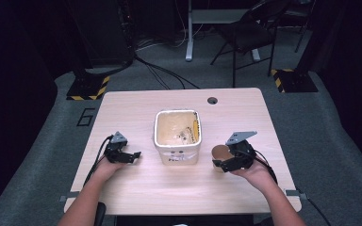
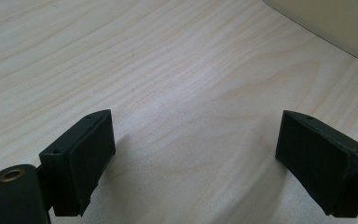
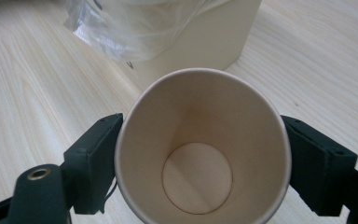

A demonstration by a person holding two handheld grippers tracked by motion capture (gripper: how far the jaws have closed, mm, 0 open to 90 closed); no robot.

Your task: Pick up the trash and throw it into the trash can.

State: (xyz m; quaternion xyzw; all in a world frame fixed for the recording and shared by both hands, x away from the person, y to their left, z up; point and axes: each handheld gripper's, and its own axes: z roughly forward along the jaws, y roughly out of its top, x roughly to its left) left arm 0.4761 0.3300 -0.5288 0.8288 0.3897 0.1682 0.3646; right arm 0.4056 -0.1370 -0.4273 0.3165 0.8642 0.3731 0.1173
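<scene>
Right tongs (image 1: 222, 163): clamped on paper cup (image 3: 200, 149), one jaw against each side; cup empty, mouth facing camera in right gripper view. Cup held low over worktop (image 1: 179, 188), just right of white bin (image 1: 177, 136). Bin: square, lined with clear plastic bag (image 3: 130, 28), mid-worktop. Left tongs (image 1: 134, 156): jaws wide apart, nothing between, resting left of bin.

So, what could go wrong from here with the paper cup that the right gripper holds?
1. The right gripper clamps the empty paper cup by its thin wall; squeezing harder may crush it.
2. The bin stands close beside the cup, so a quick swing could knock it.
3. The loose plastic liner hangs over the bin's side and could catch the cup's rim.
</scene>
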